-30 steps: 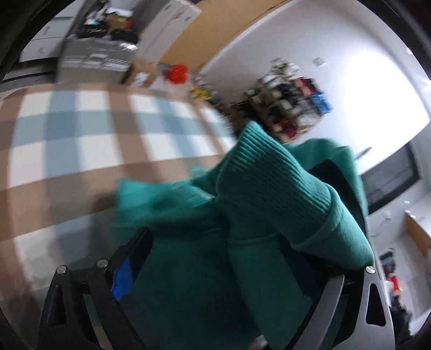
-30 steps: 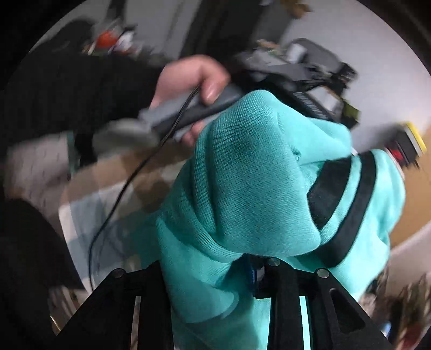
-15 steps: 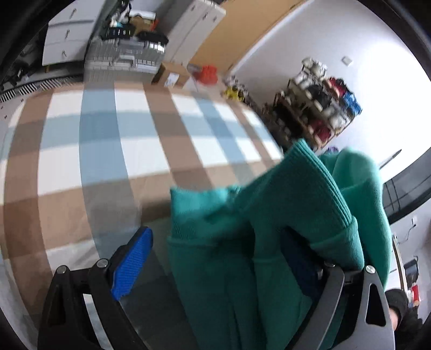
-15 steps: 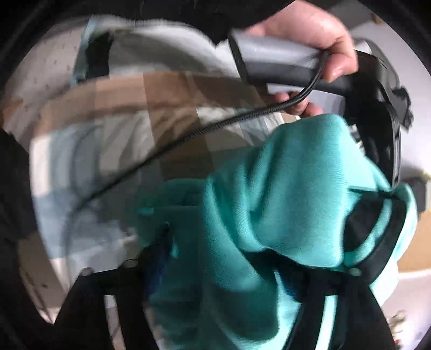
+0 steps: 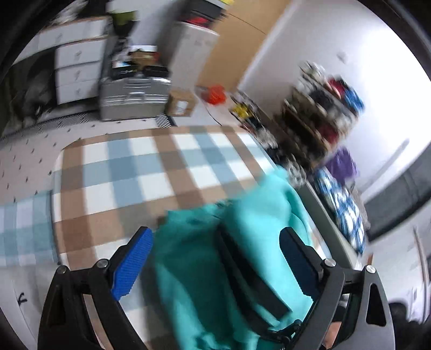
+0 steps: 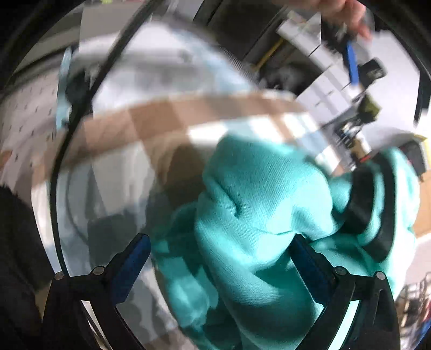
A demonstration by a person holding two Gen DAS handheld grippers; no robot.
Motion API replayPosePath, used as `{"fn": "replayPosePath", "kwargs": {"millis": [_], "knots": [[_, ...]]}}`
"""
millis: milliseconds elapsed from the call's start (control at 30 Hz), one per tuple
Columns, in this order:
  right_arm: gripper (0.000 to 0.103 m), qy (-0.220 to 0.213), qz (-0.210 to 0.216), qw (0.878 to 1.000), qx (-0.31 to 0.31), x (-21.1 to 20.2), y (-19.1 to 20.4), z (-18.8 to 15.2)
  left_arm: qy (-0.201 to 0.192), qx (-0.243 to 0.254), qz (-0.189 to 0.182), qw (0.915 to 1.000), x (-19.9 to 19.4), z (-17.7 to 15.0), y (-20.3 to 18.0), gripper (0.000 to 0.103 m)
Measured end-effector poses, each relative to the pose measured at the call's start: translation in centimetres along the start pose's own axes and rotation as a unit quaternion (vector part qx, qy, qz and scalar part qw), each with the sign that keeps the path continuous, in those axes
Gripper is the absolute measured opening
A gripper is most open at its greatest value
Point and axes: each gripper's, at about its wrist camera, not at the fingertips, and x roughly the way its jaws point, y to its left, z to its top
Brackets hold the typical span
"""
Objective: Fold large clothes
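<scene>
Since a second ago both grippers have opened: then each was clamped on a bunched fold of the teal garment, and now the blue pads stand wide apart with the cloth loose between them.

The left wrist view shows the left gripper (image 5: 214,259) with its fingers spread, the teal garment (image 5: 204,272) lying between them, a black stripe (image 5: 250,280) running along it. The cloth sits closer to the right finger than to the left pad (image 5: 132,265), which is clear of it. Only this view shows the far side of the room: a silver case (image 5: 133,98) and white drawers (image 5: 76,67) beyond the far edge of the checked blanket (image 5: 129,172), a cluttered shelf (image 5: 320,107) against the white wall to the right, and a dotted pale cover (image 5: 24,161) past the blanket's left edge.

The right wrist view, heavily blurred, shows the right gripper (image 6: 219,266) likewise spread, the garment (image 6: 264,215) heaped between and over its fingers, covering the right one more than the left pad (image 6: 129,269). Only here appear a black cable (image 6: 64,150) arcing down the left side, and the other gripper with the person's hand (image 6: 342,8) at the top right.

The garment rests bunched near the blanket's right edge.
</scene>
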Motion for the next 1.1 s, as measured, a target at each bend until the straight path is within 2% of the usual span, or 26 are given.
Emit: {"fn": "replayPosePath", "kwargs": {"millis": [33,200,233,300,333,400,467,567,633,733,800,833,900,967,1033,1100], "knots": [[0.103,-0.015,0.005,1.0,0.002,-0.9,-0.4,0.0,0.022,0.023,-0.016,0.9994,0.9,0.0,-1.8,0.092],[0.103,-0.044,0.051,0.997,0.042,-4.5,-0.7,-1.4,0.097,0.116,-0.015,0.9884,5.6,-0.3,-8.7,0.092],[0.103,-0.053,0.06,0.995,0.058,-5.0,-0.8,-1.9,0.116,0.144,0.01,0.9827,7.4,-0.7,-9.7,0.092],[0.103,-0.085,0.092,0.986,0.11,-6.8,-2.1,-3.2,0.153,0.163,0.061,0.9726,10.1,-1.2,-9.5,0.092],[0.103,-0.102,0.1,0.981,0.13,-7.6,-2.4,-3.8,0.168,0.163,0.081,0.9689,11.5,-1.4,-8.7,0.092],[0.103,-0.149,0.121,0.966,0.17,-10.4,-3.9,-5.6,0.172,0.149,0.099,0.9686,12.7,-1.3,-6.7,0.094],[0.103,-0.189,0.118,0.954,0.2,-13.2,-4.8,-7.6,0.164,0.099,0.096,0.9767,13.0,-0.6,-3.6,0.094],[0.103,-0.221,0.088,0.939,0.249,-15.3,-7.3,-11.1,0.154,0.078,0.097,0.9803,12.7,-0.1,-0.8,0.095],[0.103,-0.217,0.061,0.935,0.273,-15.3,-8.5,-12.6,0.156,0.074,0.102,0.9798,12.4,-0.2,0.1,0.095],[0.103,-0.198,0.028,0.937,0.287,-14.5,-9.9,-14.4,0.147,0.058,0.092,0.9831,10.4,-0.4,-0.7,0.095],[0.103,-0.186,0.026,0.936,0.299,-13.3,-10.6,-15.4,0.142,0.049,0.082,0.9853,8.7,-1.5,-3.0,0.095],[0.103,-0.179,0.028,0.934,0.307,-13.0,-10.9,-16.0,0.144,0.062,0.081,0.9843,7.6,-2.5,-3.8,0.095],[0.103,-0.164,0.044,0.932,0.321,-11.1,-11.1,-16.8,0.152,0.085,0.106,0.979,6.5,-4.2,-4.8,0.095],[0.103,-0.158,0.037,0.933,0.32,-9.9,-10.7,-16.9,0.169,0.083,0.128,0.9739,6.0,-6.8,-4.5,0.095],[0.103,-0.158,0.023,0.935,0.317,-9.7,-10.7,-16.9,0.171,0.089,0.13,0.9726,6.4,-8.7,-3.8,0.095],[0.103,-0.151,0.014,0.937,0.315,-9.2,-10.5,-16.7,0.183,0.083,0.151,0.9679,7.9,-10.2,-2.6,0.095]]}}
